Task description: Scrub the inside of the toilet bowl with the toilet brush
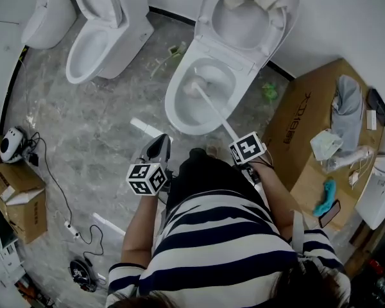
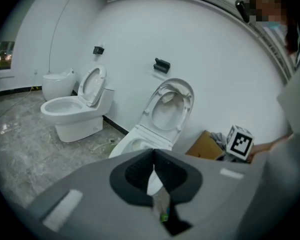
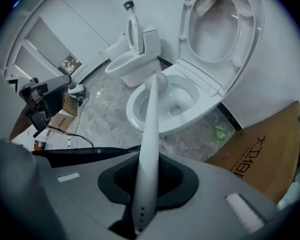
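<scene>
Right gripper (image 3: 146, 181): jaws clamped on the white handle of the toilet brush (image 1: 213, 110).
Brush head: down inside the toilet bowl (image 1: 177, 117), apparently touching its inner wall; contact was unclear.
Left gripper (image 2: 154, 176): jaws pressed together, nothing held; hung over the floor (image 1: 83, 127), left of the bowl.
Lid (image 1: 250, 11): raised.

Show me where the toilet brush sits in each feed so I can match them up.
Head view: toilet brush runs diagonally at centre, its head down in the toilet bowl.
Left gripper view: not visible.
Right gripper view: centre, its white handle clamped in the right hand-held gripper, pointing toward the toilet bowl.
Shared landmark: the raised toilet lid, seen in all three.
</scene>
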`<state>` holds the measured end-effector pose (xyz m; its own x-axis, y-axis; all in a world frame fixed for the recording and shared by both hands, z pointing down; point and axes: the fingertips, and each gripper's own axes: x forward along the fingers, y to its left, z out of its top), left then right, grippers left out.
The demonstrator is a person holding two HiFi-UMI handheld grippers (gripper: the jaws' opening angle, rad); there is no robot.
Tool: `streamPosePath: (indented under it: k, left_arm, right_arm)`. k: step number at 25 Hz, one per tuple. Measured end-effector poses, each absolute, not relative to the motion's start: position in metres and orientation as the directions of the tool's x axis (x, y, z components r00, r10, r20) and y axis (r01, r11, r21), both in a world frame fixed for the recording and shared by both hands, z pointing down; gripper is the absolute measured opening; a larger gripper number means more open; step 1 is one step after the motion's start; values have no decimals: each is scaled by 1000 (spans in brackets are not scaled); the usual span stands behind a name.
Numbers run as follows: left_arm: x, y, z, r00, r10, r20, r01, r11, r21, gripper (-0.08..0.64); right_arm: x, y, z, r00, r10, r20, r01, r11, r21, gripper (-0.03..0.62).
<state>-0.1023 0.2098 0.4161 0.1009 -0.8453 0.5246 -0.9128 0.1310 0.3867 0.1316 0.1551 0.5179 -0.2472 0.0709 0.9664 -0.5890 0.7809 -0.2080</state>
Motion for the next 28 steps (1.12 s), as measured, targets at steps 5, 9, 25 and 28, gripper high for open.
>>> streamPosePath:
  k: [5, 9, 25, 28]
  left_arm:
    - [-97, 173, 446, 121, -801, 587, -922, 129, 365, 0]
    - [-97, 149, 459, 134, -784, 606, -924, 122, 362, 0]
    - [-115, 96, 515, 322, -642, 696, -933, -90, 349, 0]
    - [-126, 88, 528, 354, -608, 711, -928, -130, 350, 0]
  right_arm:
    - [136, 128, 543, -191, 113, 975, -573, 793, -205, 61]
    - [140, 121, 561, -153, 152, 976, -559, 801, -212, 61]
    - [99, 101, 614, -41, 225, 974, -590, 781, -205, 61]
    - [83, 99, 623, -29, 236, 971, -595, 777, -206, 61]
